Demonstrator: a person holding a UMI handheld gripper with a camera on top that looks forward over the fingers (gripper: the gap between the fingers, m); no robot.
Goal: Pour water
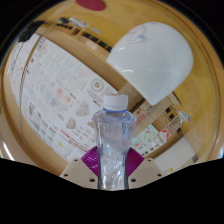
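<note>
A clear plastic water bottle [113, 135] with a white cap stands upright between my fingers. My gripper [112, 163] is shut on the bottle, with both magenta pads [92, 160] pressing against its lower body. Beyond the bottle, on the wooden table [30, 70], lies a large white bowl [150, 60], seen from above and a little to the right of the bottle's cap. The bottle's base is hidden below the fingers.
A patterned sheet with small pictures [55, 95] covers the table to the left of the bottle. More printed cards [160, 125] lie to the right. A dark red round object [92, 5] sits at the far edge of the table.
</note>
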